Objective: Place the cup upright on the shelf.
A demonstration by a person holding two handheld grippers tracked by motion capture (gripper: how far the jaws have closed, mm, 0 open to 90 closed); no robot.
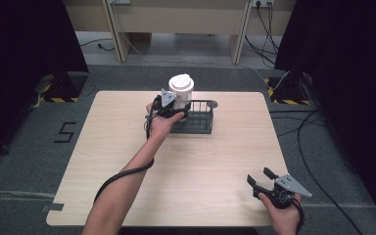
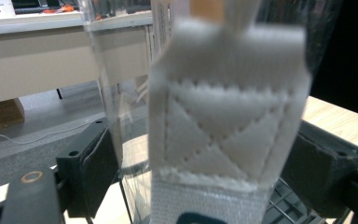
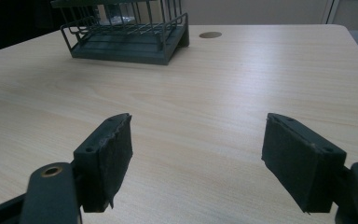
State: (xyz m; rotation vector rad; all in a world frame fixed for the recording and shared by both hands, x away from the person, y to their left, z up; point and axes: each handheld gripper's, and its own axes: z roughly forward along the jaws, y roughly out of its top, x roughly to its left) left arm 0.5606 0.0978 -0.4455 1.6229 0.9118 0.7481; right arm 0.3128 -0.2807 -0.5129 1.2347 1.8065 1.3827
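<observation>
both pads of the left gripper were pressed on the sides of a clear bottle, one on each side, so it could not slip. the bottle had a white lid and a white stitched strap down its front. it was held upright, right over the near-left corner of the dark wire rack. i could not tell if its bottom was touching the rack or not. maybe it was kept straight up so it would fit between the wires, but that is only my guess.

the right gripper was far from the rack, low over the table by its near edge. its jaws were wide apart and held nothing. it looked like it was just waiting out of the way. a small round hole sat in the table just beside the rack.
</observation>
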